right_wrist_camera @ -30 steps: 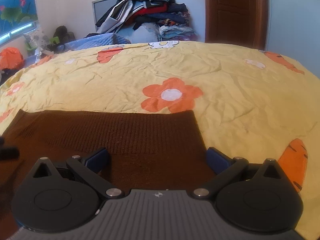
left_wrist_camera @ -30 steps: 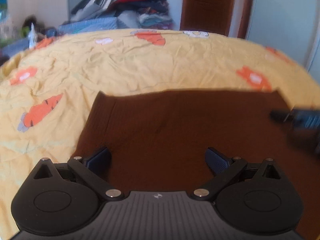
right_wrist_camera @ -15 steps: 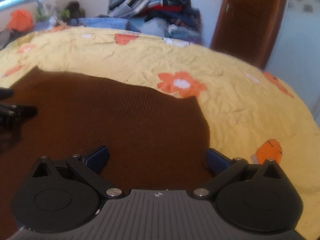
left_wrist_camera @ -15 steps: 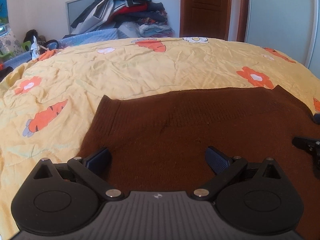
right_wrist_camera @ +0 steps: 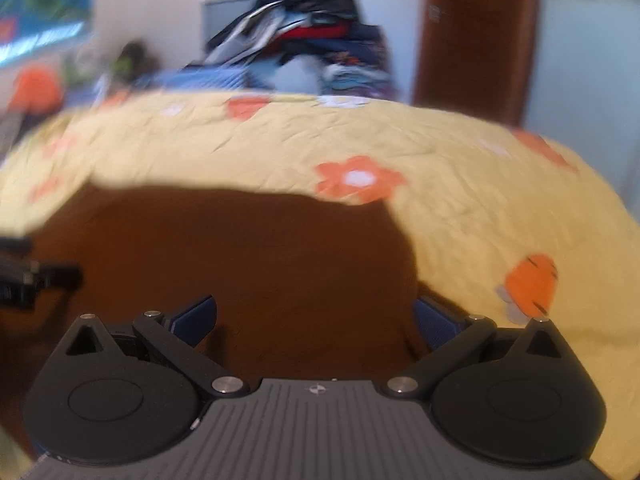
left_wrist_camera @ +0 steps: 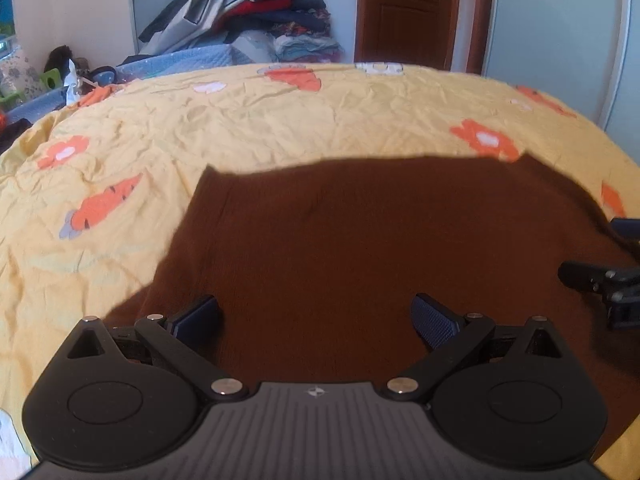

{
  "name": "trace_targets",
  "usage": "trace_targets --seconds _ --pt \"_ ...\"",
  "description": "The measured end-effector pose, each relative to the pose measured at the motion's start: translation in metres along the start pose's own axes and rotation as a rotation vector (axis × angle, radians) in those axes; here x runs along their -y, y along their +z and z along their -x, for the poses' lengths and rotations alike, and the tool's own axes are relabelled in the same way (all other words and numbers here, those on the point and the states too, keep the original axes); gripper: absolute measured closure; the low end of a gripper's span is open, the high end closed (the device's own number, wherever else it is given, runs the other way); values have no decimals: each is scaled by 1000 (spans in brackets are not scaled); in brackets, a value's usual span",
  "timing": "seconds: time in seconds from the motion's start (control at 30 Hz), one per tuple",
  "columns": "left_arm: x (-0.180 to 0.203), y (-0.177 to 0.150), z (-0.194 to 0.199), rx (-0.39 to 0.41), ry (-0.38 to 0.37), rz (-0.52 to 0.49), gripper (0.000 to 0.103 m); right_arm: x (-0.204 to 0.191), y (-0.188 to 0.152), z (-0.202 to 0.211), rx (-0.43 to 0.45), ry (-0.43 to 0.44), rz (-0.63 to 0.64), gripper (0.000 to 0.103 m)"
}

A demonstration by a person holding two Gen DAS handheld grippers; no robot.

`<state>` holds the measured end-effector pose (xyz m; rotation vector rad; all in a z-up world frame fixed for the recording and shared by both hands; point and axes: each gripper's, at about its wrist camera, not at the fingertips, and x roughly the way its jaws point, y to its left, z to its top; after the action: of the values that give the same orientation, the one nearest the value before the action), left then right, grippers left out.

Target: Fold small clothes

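A brown knitted garment is laid flat on a yellow flowered bedspread; its near part is hidden behind both tools. The left gripper and right gripper are held spread above it, nothing pinched. The right wrist view is blurred, the clothes pile barely resolved.

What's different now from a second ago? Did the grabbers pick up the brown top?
No. Both hand-held grippers, left and right, stayed open and took hold of nothing. They only shifted above the brown sweater, the right still moving. The sweater still lies flat on the yellow bedspread.
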<state>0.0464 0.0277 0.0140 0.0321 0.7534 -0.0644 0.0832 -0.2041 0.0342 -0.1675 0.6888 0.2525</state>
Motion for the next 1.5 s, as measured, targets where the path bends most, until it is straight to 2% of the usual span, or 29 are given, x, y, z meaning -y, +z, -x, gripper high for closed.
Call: trace_targets --seconds 0.03,0.07,0.13,0.2,0.27,0.37,0.43,0.5,0.57,0.6,0.63,0.7,0.8,0.93,1.2,1.5 --pt "-2 -9 2 55 -10 -4 0 -6 -7 -5 -14 -16 55 0" --pt "-5 -16 2 90 -21 -3 0 -4 -17 -3 55 -6 63 0" --pt "-7 -15 3 88 -28 10 0 14 -19 -6 63 51 -24 0" --pt "-4 -13 4 86 -12 -7 0 24 -16 -10 48 46 -85 0" --pt "-2 -12 9 65 15 -2 0 22 -13 -7 32 28 -80 0" --pt "-3 -12 26 8 21 59 0 15 -8 16 9 -14 -128 0" --pt "-4 -19 39 14 9 79 0 12 -13 36 50 59 -154 0" --pt "-2 -31 43 29 17 49 0 5 -21 42 34 104 -142 0" --pt "4 -48 43 97 37 -41 0 0 -35 29 -29 95 -84 0" --pt "3 -52 44 118 30 -45 0 -3 -46 31 39 89 -19 0" --pt "0 -51 44 114 19 -29 0 -2 -51 32 61 99 -11 0" --pt "1 -49 44 113 21 -30 0 3 -46 34 44 116 -40 0" --pt "3 -49 44 118 26 -32 0 -2 -42 37 34 88 -22 0" --pt "2 -50 44 122 21 -27 0 -6 -54 40 84 73 -9 0" --pt "1 -51 45 127 20 -22 0 0 -55 39 87 99 -51 0" --pt "4 -53 48 141 37 -27 0 -4 -56 39 85 82 -38 0"
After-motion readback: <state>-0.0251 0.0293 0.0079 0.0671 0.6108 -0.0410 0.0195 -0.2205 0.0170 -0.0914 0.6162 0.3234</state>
